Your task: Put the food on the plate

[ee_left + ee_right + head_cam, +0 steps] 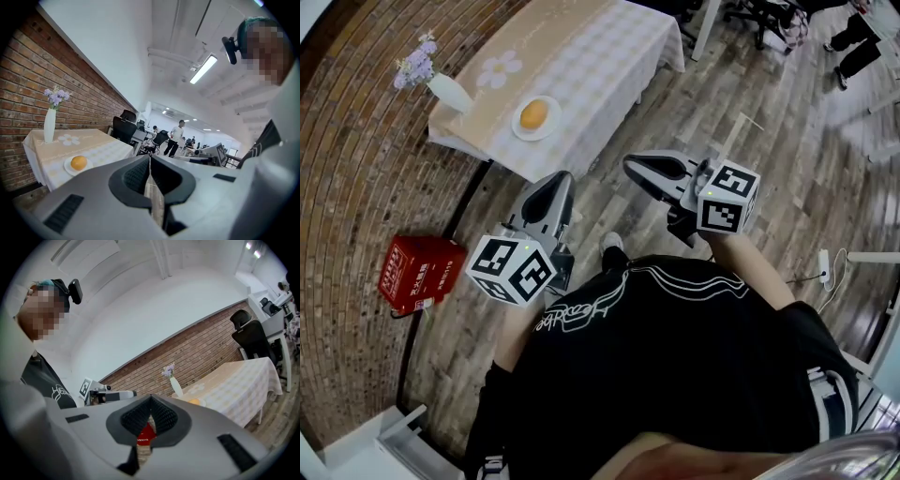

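We note: tablecloth (581,75) matt checked cloth; floor (787,141) wood planks; wall (28,84) rough brick; plate (517,127) smooth white; vase (450,94) smooth white; left gripper (150,159) matt grey plastic, its pads (136,177) ribbed black.

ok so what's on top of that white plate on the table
One round orange food item sits on the plate, nothing else. The plate's middle beneath it is covered, so it can't be seen.

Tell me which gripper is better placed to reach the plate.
Probably left: the left gripper points toward the plate and is nearer it in the head view; the right gripper sits farther away. Both shut, empty.
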Demonstrator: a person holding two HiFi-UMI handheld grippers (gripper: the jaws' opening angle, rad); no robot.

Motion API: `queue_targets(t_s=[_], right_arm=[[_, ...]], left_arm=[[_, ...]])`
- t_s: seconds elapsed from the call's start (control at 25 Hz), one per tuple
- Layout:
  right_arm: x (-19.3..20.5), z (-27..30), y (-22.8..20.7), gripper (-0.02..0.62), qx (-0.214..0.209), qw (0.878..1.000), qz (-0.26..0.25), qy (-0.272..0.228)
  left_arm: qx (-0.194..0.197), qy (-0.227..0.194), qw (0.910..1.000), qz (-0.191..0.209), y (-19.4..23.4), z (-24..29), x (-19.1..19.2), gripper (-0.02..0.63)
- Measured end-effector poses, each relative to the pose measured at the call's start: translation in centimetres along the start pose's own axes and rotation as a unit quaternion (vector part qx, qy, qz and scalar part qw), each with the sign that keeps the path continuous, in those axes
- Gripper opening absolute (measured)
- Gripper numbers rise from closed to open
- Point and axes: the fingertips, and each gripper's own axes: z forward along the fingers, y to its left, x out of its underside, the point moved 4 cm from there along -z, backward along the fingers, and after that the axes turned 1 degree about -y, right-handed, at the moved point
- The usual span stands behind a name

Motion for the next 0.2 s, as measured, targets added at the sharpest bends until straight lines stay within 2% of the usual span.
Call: queue_targets(t_s=[0.2], right_arm=[[0.26, -0.57, 1.13, -0.003, 0.0, 1.0, -0.003, -0.002]], left_arm=[[-0.002, -0.004, 1.0, 0.0, -0.93, -1.06, 0.26, 0.012]])
